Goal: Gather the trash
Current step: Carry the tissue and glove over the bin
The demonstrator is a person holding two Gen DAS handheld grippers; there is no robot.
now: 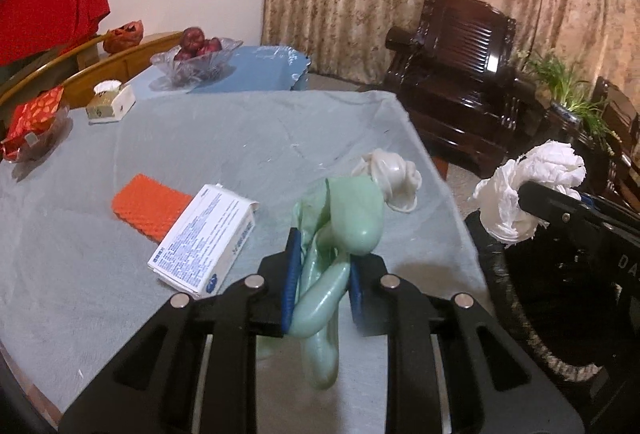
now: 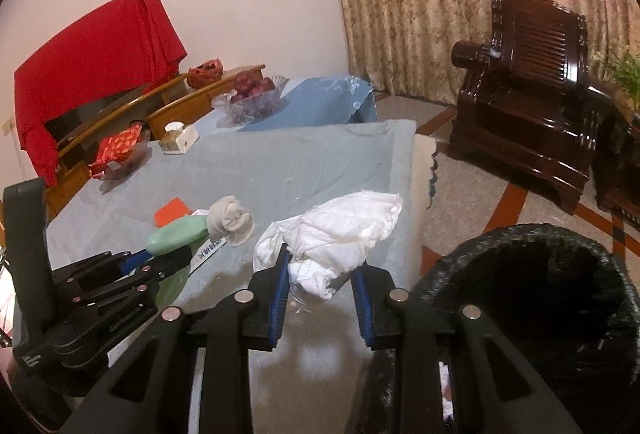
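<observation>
You hold two pieces mid-haul, your left gripper (image 1: 322, 286) with jaws clamped on a green-and-white glove wad (image 1: 348, 218) above the counter (image 1: 100, 298), your right gripper (image 2: 322, 300) pinching crumpled tissue (image 2: 340, 234) beside the black bin (image 2: 532, 298); neither is dropped in yet.

Left gripper (image 1: 322, 282) is clamping down on a green glove (image 1: 340, 230), blue pads (image 1: 291, 274) pressing in from both sides, and the glove is bulging out above and dangling below the fingers. Right gripper (image 2: 322, 286) is pinching a crumpled white tissue wad (image 2: 340, 238) between its blue pads (image 2: 280, 286), jaws only partly closed around it. In the right wrist view, the left gripper is sitting off to the left, pointing roughly the same way.
</observation>
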